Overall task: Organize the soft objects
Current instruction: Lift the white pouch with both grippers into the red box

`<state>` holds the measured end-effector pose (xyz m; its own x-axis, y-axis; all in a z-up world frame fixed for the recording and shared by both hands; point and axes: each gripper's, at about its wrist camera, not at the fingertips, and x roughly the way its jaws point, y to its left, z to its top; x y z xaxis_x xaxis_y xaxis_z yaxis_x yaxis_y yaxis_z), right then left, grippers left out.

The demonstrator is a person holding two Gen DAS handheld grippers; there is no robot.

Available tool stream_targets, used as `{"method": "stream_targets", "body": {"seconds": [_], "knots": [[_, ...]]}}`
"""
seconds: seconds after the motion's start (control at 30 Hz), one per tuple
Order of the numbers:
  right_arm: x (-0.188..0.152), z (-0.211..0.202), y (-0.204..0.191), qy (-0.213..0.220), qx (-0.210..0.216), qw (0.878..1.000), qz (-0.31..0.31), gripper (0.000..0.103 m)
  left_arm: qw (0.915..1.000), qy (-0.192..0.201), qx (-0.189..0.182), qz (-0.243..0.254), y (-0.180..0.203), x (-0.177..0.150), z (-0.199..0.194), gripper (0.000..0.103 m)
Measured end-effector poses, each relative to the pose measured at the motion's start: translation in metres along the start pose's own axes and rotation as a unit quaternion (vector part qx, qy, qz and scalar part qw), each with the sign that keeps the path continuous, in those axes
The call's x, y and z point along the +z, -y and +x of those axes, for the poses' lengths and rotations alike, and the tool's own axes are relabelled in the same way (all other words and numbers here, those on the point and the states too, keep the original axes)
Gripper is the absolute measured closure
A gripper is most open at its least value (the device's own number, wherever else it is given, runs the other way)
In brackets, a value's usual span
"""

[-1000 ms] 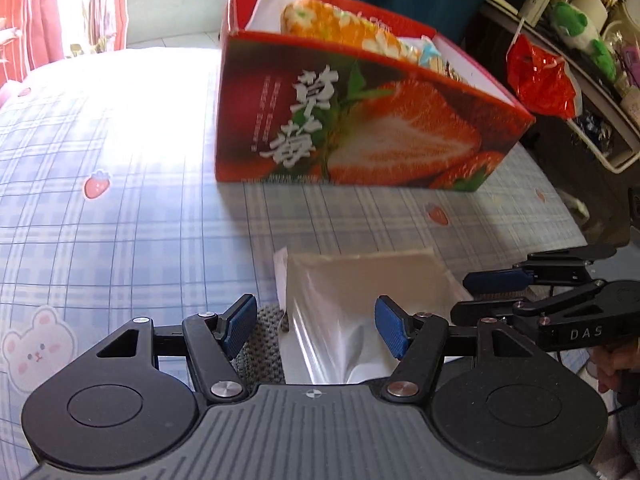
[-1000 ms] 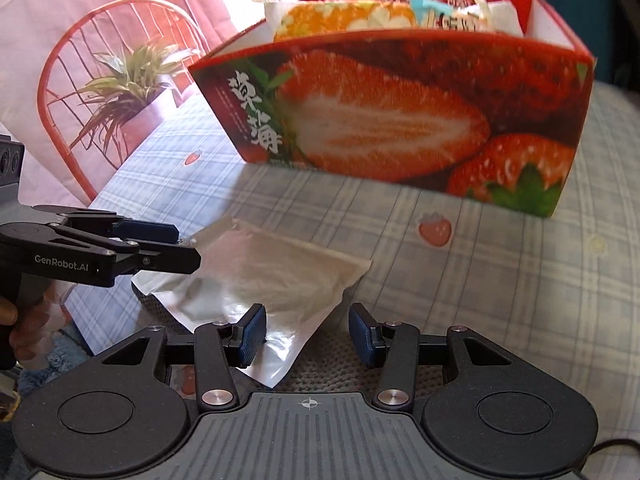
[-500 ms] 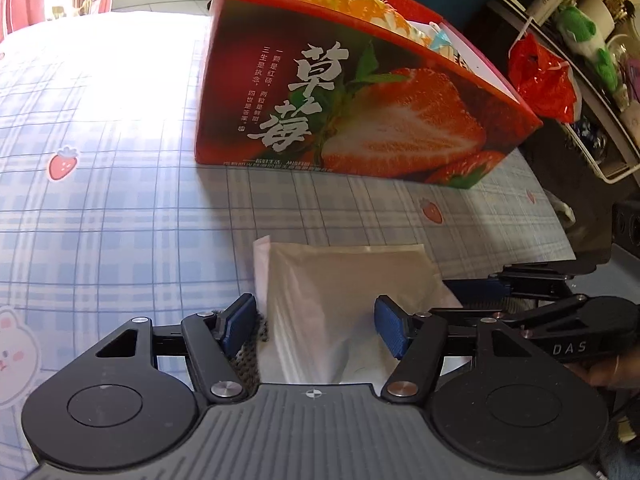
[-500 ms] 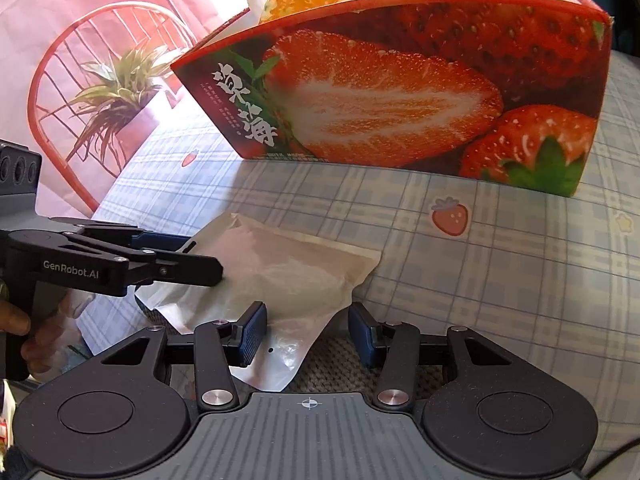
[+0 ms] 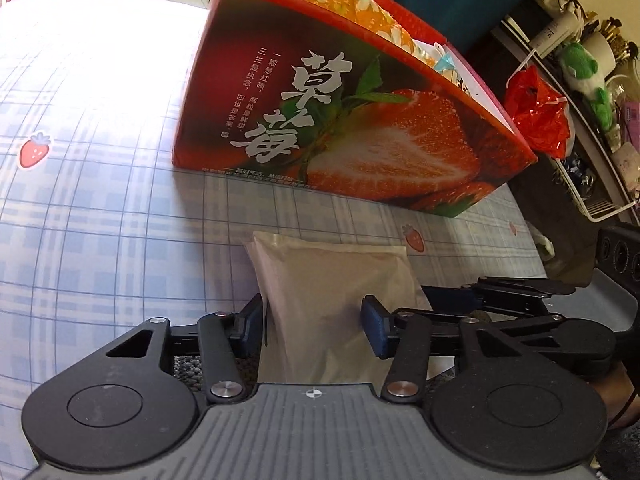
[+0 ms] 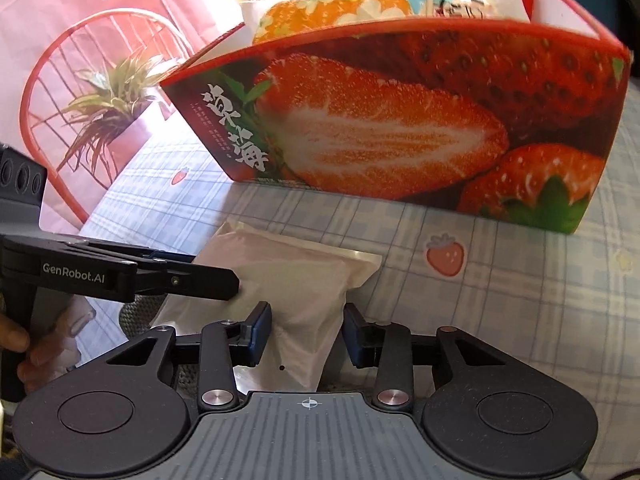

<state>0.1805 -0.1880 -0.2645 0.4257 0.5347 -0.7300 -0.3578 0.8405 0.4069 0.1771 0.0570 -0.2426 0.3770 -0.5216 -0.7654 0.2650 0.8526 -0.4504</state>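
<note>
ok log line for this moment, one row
left claw: open, astride pouch | right claw: open, astride pouch | pouch: on tablecloth | strawberry box: part filled

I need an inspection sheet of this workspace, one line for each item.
Surface: checked tablecloth with strawberry prints.
Job's things: white pouch lying flat before the strawberry box; box holds an orange floral soft item and other packets.
Clutter: grey knitted mat under the pouch.
Grippers: left gripper and right gripper, jaws open, each straddling the pouch.
Cables: nothing seen.
Surroundings: red chair, potted plant, shelf with red bag.
</note>
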Motion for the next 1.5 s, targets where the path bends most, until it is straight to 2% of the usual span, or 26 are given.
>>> {"method": "stream_targets", "body": {"seconds": [0.1,0.23,0.43,0.6,0.77,0.93,1.1,1.23,1.33,1.5], "knots": [[0.003,-0.008,-0.002,0.009,-0.004,1.0,-0.012,0.069,0.9999,0.012,-0.004,0.006,0.006,0.001,-0.008,0.052],[0.011,-0.025,-0.011,0.027,-0.006,0.999,-0.039,0.07,0.9984,0.04,-0.001,0.041,0.024,0.005,-0.029,0.052],[0.034,-0.066,-0.028,0.055,-0.011,0.994,-0.097,0.071,0.9916,0.085,-0.006,0.097,0.054,0.025,-0.068,0.052],[0.065,-0.099,-0.034,0.095,-0.011,0.988,-0.121,0.072,0.9852,0.123,-0.005,0.119,0.074,0.049,-0.089,0.052],[0.099,-0.112,-0.027,0.129,-0.027,0.983,-0.125,0.073,0.9801,0.154,0.003,0.126,0.088,0.076,-0.086,0.052],[0.124,-0.1,-0.014,0.146,-0.045,0.98,-0.131,0.074,0.9716,0.177,0.038,0.152,0.096,0.101,-0.073,0.052],[0.143,-0.072,0.008,0.143,-0.052,0.983,-0.107,0.074,0.9749,0.175,0.041,0.131,0.087,0.127,-0.053,0.055],[0.148,-0.049,0.022,0.127,-0.061,0.986,-0.093,0.077,0.9841,0.148,0.041,0.09,0.068,0.139,-0.032,0.058],[0.149,-0.034,0.033,0.108,-0.064,0.989,-0.083,0.082,0.9875,0.122,0.054,0.084,0.062,0.143,-0.015,0.058],[0.151,-0.016,0.047,0.09,-0.052,0.993,-0.06,0.082,0.9927,0.088,0.056,0.059,0.049,0.145,0.005,0.058]]}}
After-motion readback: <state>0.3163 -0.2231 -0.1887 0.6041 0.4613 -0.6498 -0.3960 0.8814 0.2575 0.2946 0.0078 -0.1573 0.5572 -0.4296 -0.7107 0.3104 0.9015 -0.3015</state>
